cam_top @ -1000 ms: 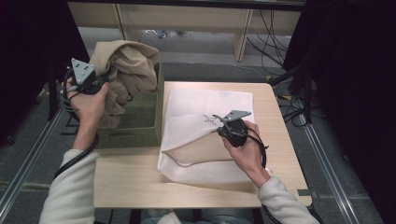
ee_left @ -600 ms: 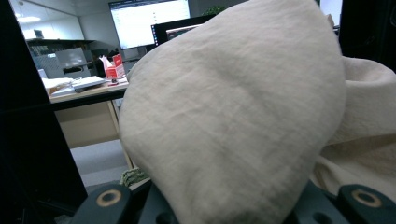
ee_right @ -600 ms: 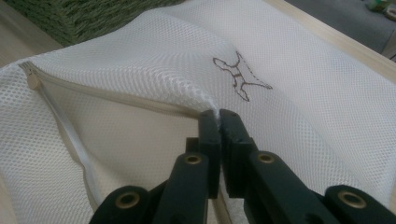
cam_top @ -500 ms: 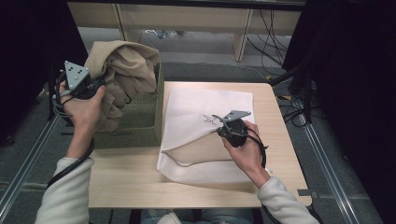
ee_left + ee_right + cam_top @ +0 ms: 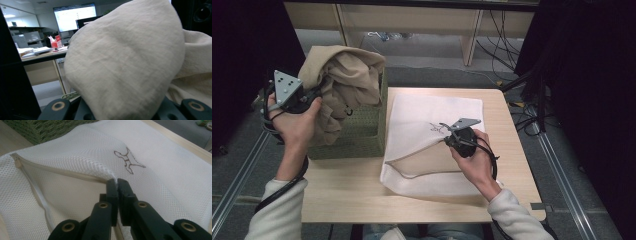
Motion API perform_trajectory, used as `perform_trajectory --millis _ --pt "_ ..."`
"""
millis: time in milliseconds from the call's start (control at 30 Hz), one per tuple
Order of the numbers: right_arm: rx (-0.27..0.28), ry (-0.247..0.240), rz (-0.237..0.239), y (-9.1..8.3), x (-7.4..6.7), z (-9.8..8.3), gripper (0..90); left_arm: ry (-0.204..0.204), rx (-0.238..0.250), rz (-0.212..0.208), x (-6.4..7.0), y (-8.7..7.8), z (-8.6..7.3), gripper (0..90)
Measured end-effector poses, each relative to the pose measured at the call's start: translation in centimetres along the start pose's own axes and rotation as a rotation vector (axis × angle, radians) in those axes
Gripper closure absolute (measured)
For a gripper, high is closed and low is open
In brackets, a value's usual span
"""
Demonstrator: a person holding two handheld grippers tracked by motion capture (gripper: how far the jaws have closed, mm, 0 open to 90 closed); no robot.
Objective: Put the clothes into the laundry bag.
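Observation:
A beige cloth [image 5: 344, 82] hangs bunched above the green woven basket [image 5: 362, 132] at the table's left; my left gripper [image 5: 314, 94] is shut on its left side and holds it up. In the left gripper view the cloth [image 5: 125, 57] drapes over the jaws and hides their tips. A white mesh laundry bag [image 5: 432, 120] with a small brown embroidered figure [image 5: 128, 161] lies on the table's right half. My right gripper [image 5: 444, 131] [image 5: 117, 182] is shut on the bag's upper edge by the zipper [image 5: 57, 171], lifting the mouth open.
The wooden table [image 5: 347, 195] has bare surface at the front left. Cables [image 5: 507, 30] and a shelf lie on the floor behind the table. A metal rail [image 5: 562, 185] runs along the right side.
My left gripper has carried the beige cloth up and toward the left, out of the basket. The right gripper and the mesh bag have stayed still.

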State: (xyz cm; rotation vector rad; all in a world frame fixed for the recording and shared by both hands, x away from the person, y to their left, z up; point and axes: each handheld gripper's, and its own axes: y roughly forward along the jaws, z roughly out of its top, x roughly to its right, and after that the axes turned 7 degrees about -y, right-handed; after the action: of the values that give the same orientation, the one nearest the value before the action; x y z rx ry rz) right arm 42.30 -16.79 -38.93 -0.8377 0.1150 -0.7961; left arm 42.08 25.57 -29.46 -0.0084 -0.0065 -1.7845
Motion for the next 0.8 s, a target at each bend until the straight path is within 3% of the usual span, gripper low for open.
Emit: perform_trajectory --millis 333,800 --pt "0.000 0.002 0.000 0.0 0.0 0.0 88.8 0.001 0.025 -0.022 0.5 -2.1 0.2 80.1" --pt "-0.002 0.009 0.004 -0.1 0.0 0.0 88.8 -0.003 0.061 -0.090 1.8 -5.0 0.6 80.1"
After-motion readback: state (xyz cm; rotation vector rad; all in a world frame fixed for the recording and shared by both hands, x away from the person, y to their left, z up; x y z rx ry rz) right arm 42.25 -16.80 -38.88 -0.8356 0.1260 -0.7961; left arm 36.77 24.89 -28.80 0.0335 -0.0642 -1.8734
